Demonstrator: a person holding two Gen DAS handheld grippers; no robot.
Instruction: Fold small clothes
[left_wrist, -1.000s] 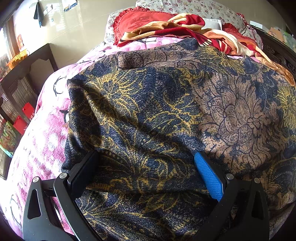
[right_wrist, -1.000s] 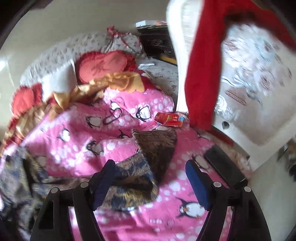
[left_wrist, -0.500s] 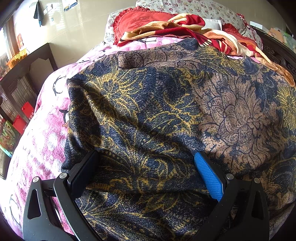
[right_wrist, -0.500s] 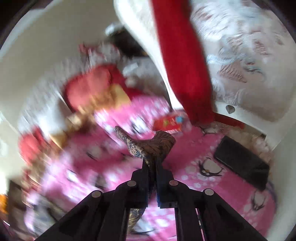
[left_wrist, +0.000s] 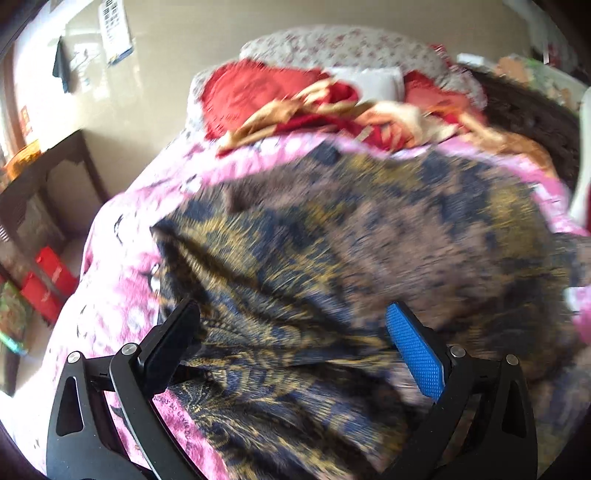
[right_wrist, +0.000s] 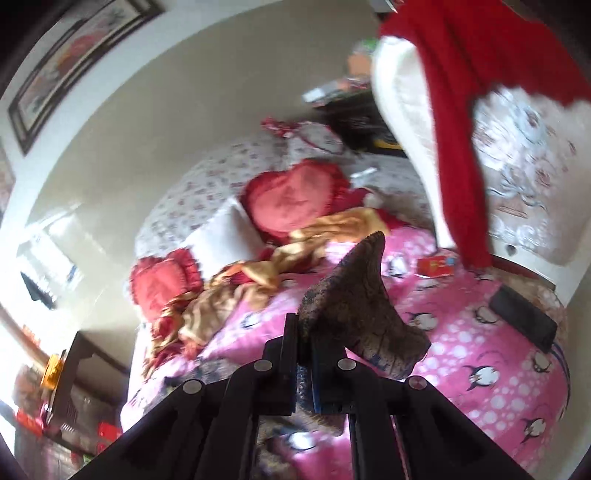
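Pinching a corner of the patterned garment (right_wrist: 354, 306), the right gripper (right_wrist: 303, 354) is being held pressed together on it above the pink bedspread (right_wrist: 480, 354); the left gripper (left_wrist: 291, 332) is being held spread over the garment lying on the bedspread; red cushions (right_wrist: 295, 199) are being seen beyond.

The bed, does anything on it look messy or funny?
Yes. A red and gold cloth lies crumpled across the pink penguin blanket below the heart pillows. A small red box and a black case lie loose on it.
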